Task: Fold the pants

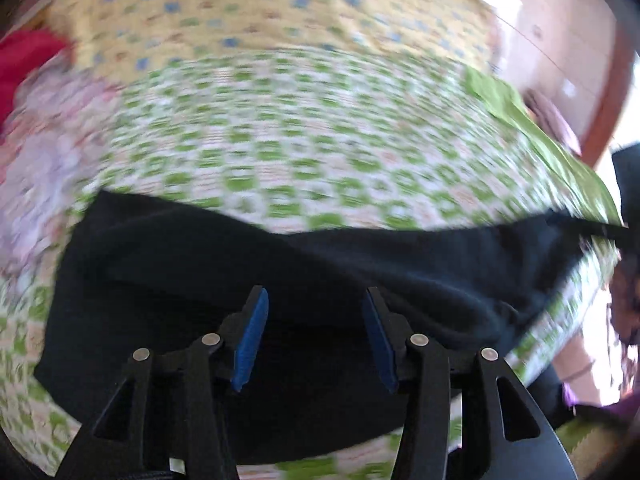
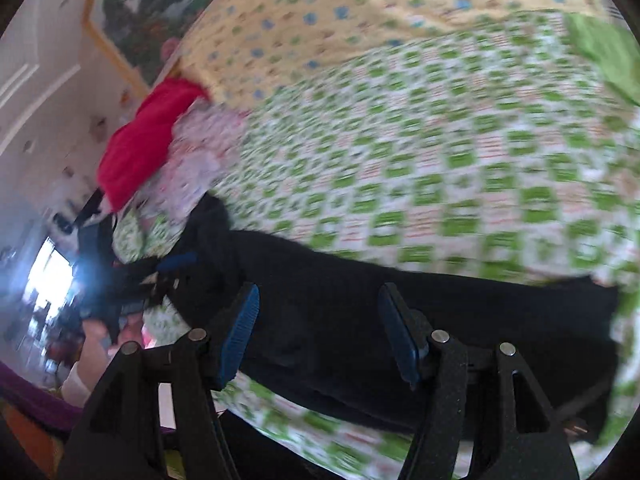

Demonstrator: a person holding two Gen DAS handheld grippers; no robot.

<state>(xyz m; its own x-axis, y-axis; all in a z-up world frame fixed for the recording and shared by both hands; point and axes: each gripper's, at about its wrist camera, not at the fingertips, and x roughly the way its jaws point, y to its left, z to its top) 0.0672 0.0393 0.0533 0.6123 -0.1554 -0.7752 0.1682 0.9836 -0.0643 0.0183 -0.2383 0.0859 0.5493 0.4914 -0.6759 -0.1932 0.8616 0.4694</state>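
Note:
Dark navy pants (image 1: 280, 264) lie flat on a bed with a green-and-white checked cover (image 1: 300, 140). They also show in the right wrist view (image 2: 440, 320), stretched left to right. My left gripper (image 1: 316, 304) is open just above the pants, blue pads apart, holding nothing. My right gripper (image 2: 320, 304) is open above the pants too, holding nothing. The left gripper (image 2: 176, 264) shows at the left end of the pants in the right wrist view. Both views are motion-blurred.
A yellow patterned blanket (image 1: 260, 12) covers the far part of the bed. A red cloth (image 2: 144, 140) and a pale floral cloth (image 1: 52, 140) lie at the bed's left side. A wooden wardrobe (image 1: 560, 48) stands at the right. A framed picture (image 2: 152, 8) hangs on the wall.

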